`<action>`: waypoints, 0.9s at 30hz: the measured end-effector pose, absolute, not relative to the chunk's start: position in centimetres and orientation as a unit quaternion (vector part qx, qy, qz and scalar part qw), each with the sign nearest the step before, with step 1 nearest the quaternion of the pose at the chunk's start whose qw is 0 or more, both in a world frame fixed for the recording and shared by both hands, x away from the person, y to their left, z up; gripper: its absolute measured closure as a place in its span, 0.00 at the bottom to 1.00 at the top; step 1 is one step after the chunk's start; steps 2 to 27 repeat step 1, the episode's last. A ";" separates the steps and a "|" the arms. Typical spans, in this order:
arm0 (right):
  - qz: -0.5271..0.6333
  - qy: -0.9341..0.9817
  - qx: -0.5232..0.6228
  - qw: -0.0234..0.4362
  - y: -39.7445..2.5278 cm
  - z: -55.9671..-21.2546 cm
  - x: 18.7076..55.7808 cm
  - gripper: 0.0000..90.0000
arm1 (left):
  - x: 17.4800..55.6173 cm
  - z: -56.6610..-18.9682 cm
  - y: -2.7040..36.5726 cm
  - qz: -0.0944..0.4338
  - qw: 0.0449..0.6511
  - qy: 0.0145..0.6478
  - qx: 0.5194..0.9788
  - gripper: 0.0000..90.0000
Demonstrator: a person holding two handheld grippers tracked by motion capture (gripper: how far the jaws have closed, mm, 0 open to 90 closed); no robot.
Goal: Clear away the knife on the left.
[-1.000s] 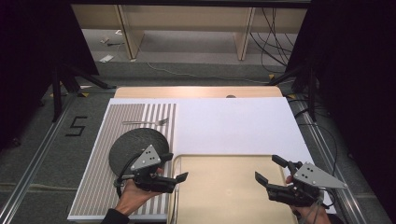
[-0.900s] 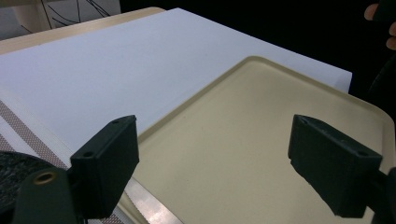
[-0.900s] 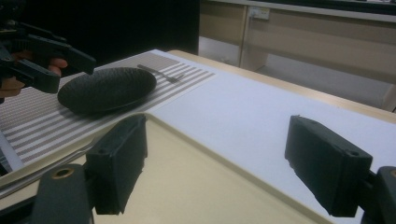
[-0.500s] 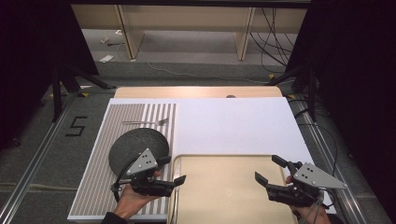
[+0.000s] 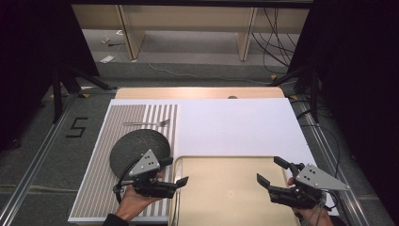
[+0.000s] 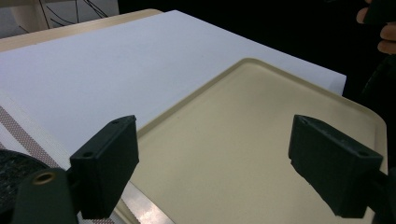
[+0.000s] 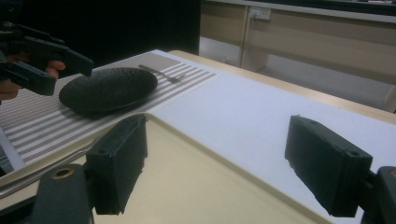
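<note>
From the high view, the left claw (image 5: pixel 178 172) hangs at about seven o'clock of the bench, its jaws spread apart and empty, over the seam between the brown-and-white striped placemat (image 5: pixel 103 141) and the shallow beige plastic tray (image 5: pixel 226 188). The round dark grey textured plate (image 5: pixel 136 146) lies on the placemat just behind that claw, at its eleven o'clock. A silver metal fork (image 5: pixel 147 124) lies farther back on the stripes, at twelve o'clock from the plate. The right claw (image 5: pixel 274 172) sits at five o'clock, jaws released with nothing between them, over the tray's right edge. A white rectangular board (image 5: pixel 235 125) covers the bench behind the tray.

In the left gripper view, the two black jaws stand wide apart over the tray (image 6: pixel 261 140), with the board (image 6: pixel 116 74) at ten o'clock.

In the right gripper view, the jaws gape over the tray (image 7: pixel 201 186); the plate (image 7: pixel 108 89) rests at ten o'clock, the fork (image 7: pixel 161 73) beyond it, and the left claw (image 7: pixel 70 70) hovers near the plate's left side.
</note>
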State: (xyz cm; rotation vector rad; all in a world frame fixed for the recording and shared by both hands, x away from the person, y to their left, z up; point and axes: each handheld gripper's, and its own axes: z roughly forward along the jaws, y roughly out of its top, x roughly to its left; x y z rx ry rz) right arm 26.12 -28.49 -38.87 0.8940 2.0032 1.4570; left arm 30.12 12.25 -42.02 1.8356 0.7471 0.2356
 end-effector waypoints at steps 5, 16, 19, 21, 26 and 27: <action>0.536 0.736 0.329 0.251 -28.5 -38.9 26.1 0.24 | 30.1 -42.0 12.2 0.099 0.542 0.314 0.773 0.17; 0.536 0.736 0.329 0.251 -28.5 -38.9 26.1 0.24 | 30.1 -42.0 12.2 0.099 0.542 0.314 0.773 0.17; 0.536 0.736 0.329 0.251 -28.5 -38.9 26.1 0.24 | 30.1 -42.0 12.2 0.099 0.542 0.314 0.773 0.17; 0.536 0.736 0.329 0.251 -28.5 -38.9 26.1 0.24 | 30.1 -42.0 12.2 0.099 0.542 0.314 0.773 0.17; 0.536 0.736 0.329 0.251 -28.5 -38.9 26.1 0.24 | 30.1 -42.0 12.2 0.099 0.542 0.314 0.773 0.17; 0.536 0.736 0.329 0.251 -28.5 -38.9 26.1 0.24 | 30.1 -42.0 12.2 0.099 0.542 0.314 0.773 0.17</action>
